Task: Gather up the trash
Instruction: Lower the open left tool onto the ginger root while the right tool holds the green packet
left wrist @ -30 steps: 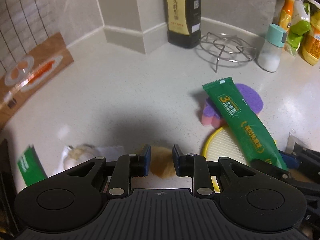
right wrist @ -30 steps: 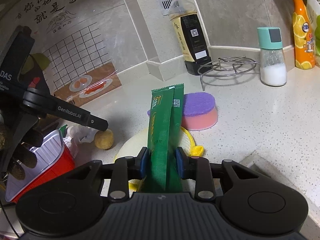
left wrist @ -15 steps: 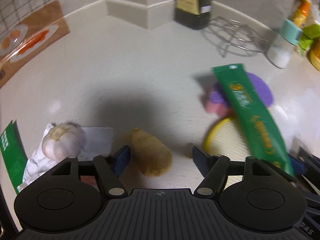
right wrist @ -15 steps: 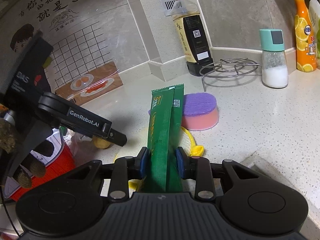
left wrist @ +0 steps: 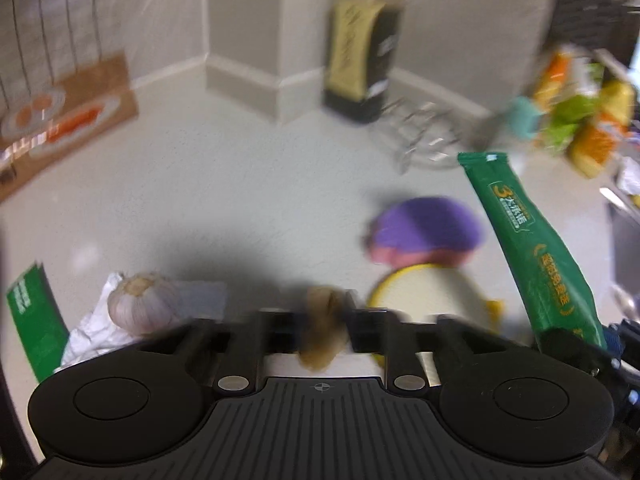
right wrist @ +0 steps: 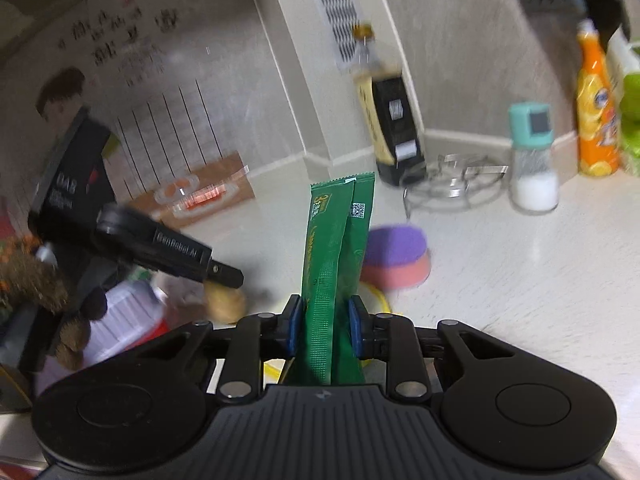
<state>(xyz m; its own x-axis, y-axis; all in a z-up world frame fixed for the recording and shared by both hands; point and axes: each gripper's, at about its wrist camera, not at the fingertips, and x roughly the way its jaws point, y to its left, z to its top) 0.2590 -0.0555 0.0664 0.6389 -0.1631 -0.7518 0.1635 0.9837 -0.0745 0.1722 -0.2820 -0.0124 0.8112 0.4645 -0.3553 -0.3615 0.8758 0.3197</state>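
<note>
**Brown lump got pinched**

Since a moment before, my left tongs (left wrist: 323, 334) had closed on the brown lump (left wrist: 322, 330) low over the counter (left wrist: 224, 200). Right tongs (right wrist: 325, 330) squeezed the green packet (right wrist: 334, 276). I should lift slowly, holding tight.

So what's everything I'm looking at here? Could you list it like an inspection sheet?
Surface: pale speckled countertop.
Job's things: green foil sachet; tan lumpy scrap; crumpled white tissue.
Clutter: garlic bulb, purple-pink sponge, dark sauce bottle, wire trivet, salt shaker, orange bottle.
Grippers: right gripper clamps sachet; left gripper closed on scrap.
Cables: nothing seen.
Surroundings: grey tiled walls.
</note>
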